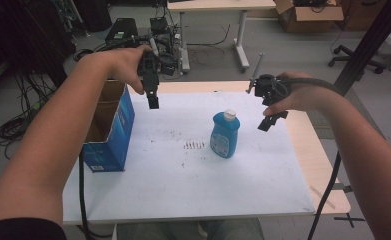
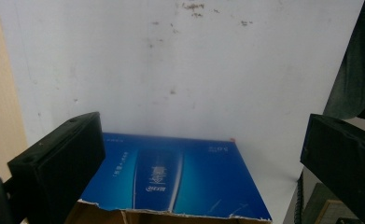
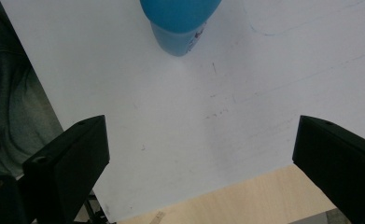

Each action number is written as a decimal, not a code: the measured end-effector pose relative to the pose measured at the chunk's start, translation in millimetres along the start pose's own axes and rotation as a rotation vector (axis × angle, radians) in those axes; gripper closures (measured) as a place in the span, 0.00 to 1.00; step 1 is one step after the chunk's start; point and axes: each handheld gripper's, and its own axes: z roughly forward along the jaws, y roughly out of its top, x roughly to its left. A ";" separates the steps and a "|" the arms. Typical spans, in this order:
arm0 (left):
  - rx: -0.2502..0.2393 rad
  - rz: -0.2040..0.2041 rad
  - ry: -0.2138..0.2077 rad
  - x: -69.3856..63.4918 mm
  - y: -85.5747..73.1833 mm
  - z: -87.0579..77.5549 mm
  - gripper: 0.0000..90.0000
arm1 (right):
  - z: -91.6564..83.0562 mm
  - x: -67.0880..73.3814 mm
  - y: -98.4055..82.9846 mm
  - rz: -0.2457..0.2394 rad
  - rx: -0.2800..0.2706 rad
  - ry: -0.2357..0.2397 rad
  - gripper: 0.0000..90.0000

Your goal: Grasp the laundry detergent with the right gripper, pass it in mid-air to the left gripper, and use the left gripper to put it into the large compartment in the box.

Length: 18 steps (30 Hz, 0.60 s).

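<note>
A blue bottle (image 1: 225,135) with a white cap stands upright near the middle of the white table top (image 1: 173,185). An open blue cardboard box (image 1: 108,127) sits at the table's left edge. My left gripper (image 1: 153,97) hangs above the table just right of the box's far corner, jaws open and empty; in its own view the left gripper (image 2: 203,163) looks down on the box's blue side (image 2: 180,179). My right gripper (image 1: 272,120) is held in the air right of the bottle, open and empty. The right gripper (image 3: 199,158) sees the bottle (image 3: 178,23) at the top.
The white sheet covers a light wooden table (image 1: 323,165) whose bare strip shows on the right. A black cable (image 1: 328,195) hangs off the right side. Behind the table are cables, equipment (image 1: 163,37), another desk and a cardboard box (image 1: 308,15) on the floor.
</note>
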 end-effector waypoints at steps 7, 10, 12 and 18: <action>-0.003 0.002 0.003 -0.5 0.2 -0.3 0.00 | 0.5 1.4 -1.0 -0.005 0.007 0.002 0.05; -0.005 0.003 0.007 -1.2 -1.1 -0.2 0.00 | 0.2 1.8 -0.7 0.000 0.001 -0.003 0.04; -0.004 0.005 0.007 -2.0 -2.0 -0.2 0.00 | 0.3 2.3 -0.6 0.002 0.000 -0.003 0.05; -0.005 0.007 0.014 -6.8 -5.1 -2.2 0.00 | 2.0 4.9 -0.1 0.010 -0.004 -0.006 0.04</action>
